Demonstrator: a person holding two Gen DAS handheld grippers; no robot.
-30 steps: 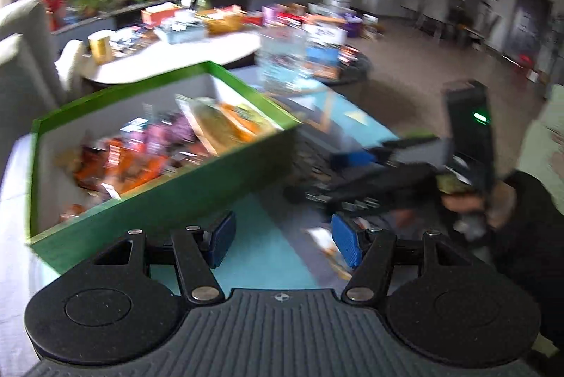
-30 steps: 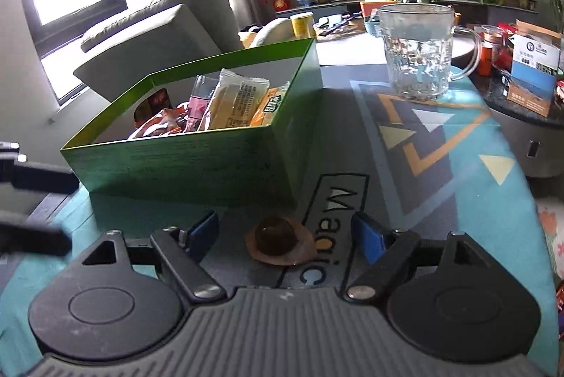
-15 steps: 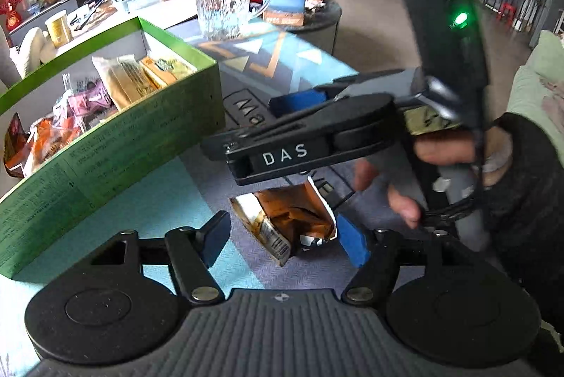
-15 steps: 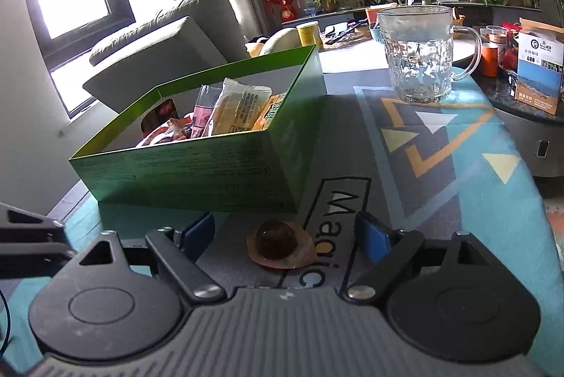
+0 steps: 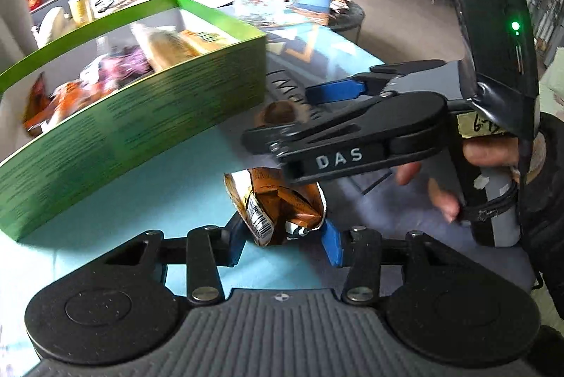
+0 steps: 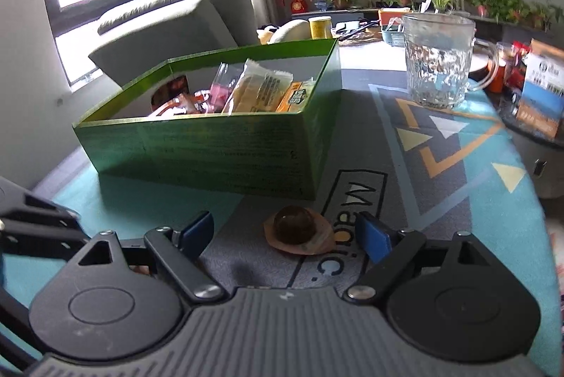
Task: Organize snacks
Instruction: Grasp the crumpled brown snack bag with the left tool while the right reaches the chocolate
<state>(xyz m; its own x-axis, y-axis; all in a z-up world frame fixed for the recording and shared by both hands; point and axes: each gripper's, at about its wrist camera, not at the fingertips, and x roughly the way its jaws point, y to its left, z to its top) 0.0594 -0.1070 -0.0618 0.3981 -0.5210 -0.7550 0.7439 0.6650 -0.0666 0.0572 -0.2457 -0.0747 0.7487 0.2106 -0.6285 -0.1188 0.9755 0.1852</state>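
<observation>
Left wrist view: left claw [image 5: 282, 245] apart, straddling a crinkly orange snack packet [image 5: 278, 204] on the worktop [image 5: 169, 186] beside the green box [image 5: 141, 127]; light, soft foil, best pinched mid-body

Right wrist view: right claw [image 6: 285, 236] apart around a small wrapped dark sweet [image 6: 298, 232]; slippery, grip its round middle

- Right gripper [image 6: 283, 234]: jaws held apart, a brown wrapped snack [image 6: 298, 232] lying on the mat [image 6: 458, 201] between them.
- Green box [image 6: 225, 151]: placed just behind, filled with packets.
- Glass mug [image 6: 437, 60]: set upright, further back.
</observation>
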